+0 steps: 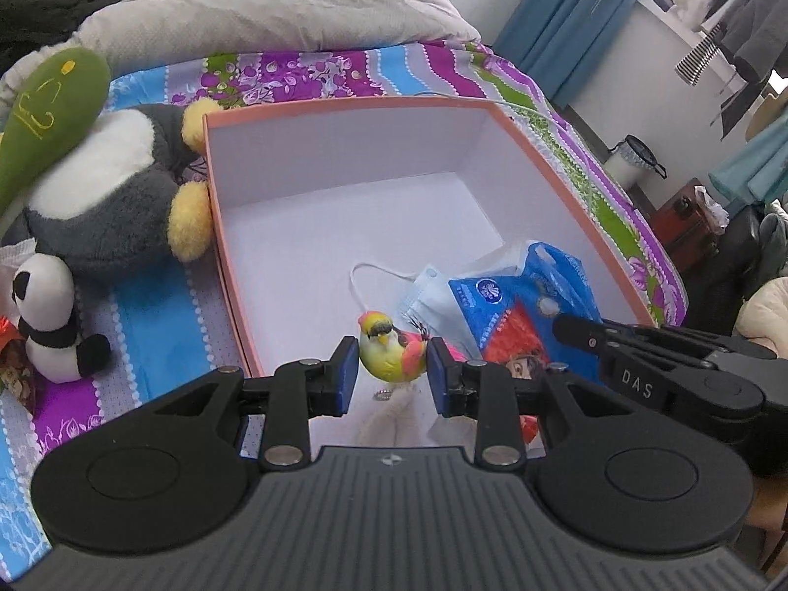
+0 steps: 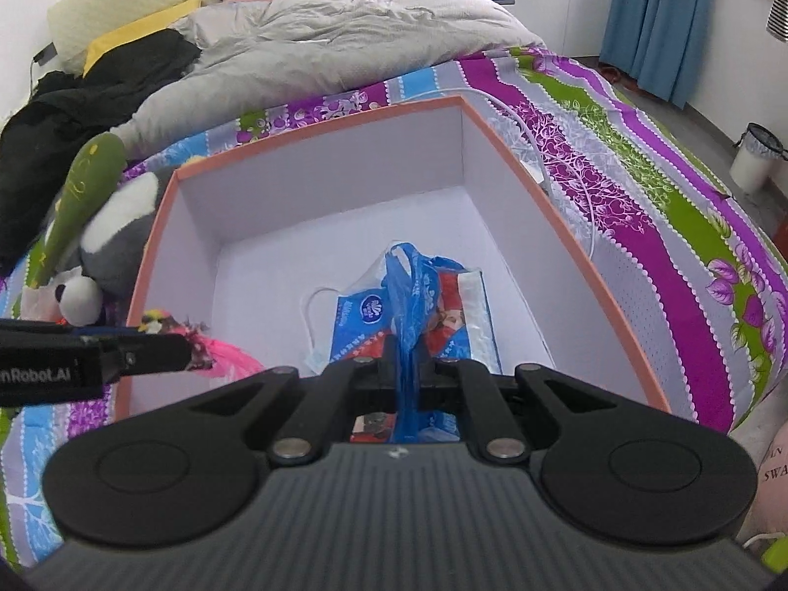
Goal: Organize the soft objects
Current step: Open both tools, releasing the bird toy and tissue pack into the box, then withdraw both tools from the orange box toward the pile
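Blue pads of my left hand-held gripper [image 1: 392,375] squeeze the toy bird [image 1: 391,352] right above the box [image 1: 344,108], while my right hand-held gripper [image 2: 407,369] pinches the bag [image 2: 418,305].

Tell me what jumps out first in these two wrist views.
The big orange-rimmed box on the striped bedspread dominates both views. Over its near edge, the left gripper pinches a small yellow-green toy bird, while the right gripper is shut on the blue handle of a tissue pack in the box.

box [image 1: 566,182] far half bare; tissue pack [image 2: 443,315] and mask [image 1: 423,295] crowd near side.
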A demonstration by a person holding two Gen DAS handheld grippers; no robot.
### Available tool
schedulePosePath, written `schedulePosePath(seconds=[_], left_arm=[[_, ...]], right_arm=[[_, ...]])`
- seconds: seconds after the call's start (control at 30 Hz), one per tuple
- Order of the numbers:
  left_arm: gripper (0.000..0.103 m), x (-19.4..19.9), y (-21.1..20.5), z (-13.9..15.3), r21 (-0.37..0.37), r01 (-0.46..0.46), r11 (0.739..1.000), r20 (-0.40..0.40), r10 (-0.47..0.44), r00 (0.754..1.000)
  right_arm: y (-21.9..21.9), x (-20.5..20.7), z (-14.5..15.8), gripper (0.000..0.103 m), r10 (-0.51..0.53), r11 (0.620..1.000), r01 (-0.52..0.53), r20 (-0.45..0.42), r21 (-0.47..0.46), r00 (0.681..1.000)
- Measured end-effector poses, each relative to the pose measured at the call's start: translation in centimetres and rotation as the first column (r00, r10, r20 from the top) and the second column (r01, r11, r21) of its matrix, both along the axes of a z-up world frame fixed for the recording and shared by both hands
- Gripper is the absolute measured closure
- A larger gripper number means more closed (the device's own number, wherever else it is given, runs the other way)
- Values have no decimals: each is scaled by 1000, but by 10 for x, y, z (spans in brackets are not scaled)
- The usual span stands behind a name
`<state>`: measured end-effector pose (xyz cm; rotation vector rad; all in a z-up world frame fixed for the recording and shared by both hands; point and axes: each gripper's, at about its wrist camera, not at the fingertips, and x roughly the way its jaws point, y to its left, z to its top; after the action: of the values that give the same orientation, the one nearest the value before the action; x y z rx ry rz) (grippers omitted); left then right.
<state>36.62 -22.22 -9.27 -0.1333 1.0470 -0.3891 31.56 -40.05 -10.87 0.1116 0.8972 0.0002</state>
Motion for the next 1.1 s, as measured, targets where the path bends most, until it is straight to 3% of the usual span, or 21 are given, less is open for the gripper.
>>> schedulePosePath(seconds=[0.07,0.13,0.17,0.47,0.83,1.1], left_arm=[[58,1,-2,2,20,10,1000,-1,-10,1000],[54,0,-1,6,20,19,1000,2,-19,1000],[54,-1,1,8,14,20,1000,9,-21,1000],[54,-31,27,46,9,7,1000,143,-8,990],[54,-80,63,109,14,-10,1000,348,4,938],[54,-122,94,120,4,-41,999,407,35,913]], right_arm=[[-3,0,1,88,-6,1000,6,-6,9,1000],[-5,-1,3,58,-13,1000,13,7,23,1000],[-7,-3,5,55,-17,1000,17,17,25,1000],[0,-35,36,54,-21,999,14,147,47,989],[27,-75,85,54,45,998,-59,328,34,944],[53,-103,92,54,92,992,-117,390,39,916]])
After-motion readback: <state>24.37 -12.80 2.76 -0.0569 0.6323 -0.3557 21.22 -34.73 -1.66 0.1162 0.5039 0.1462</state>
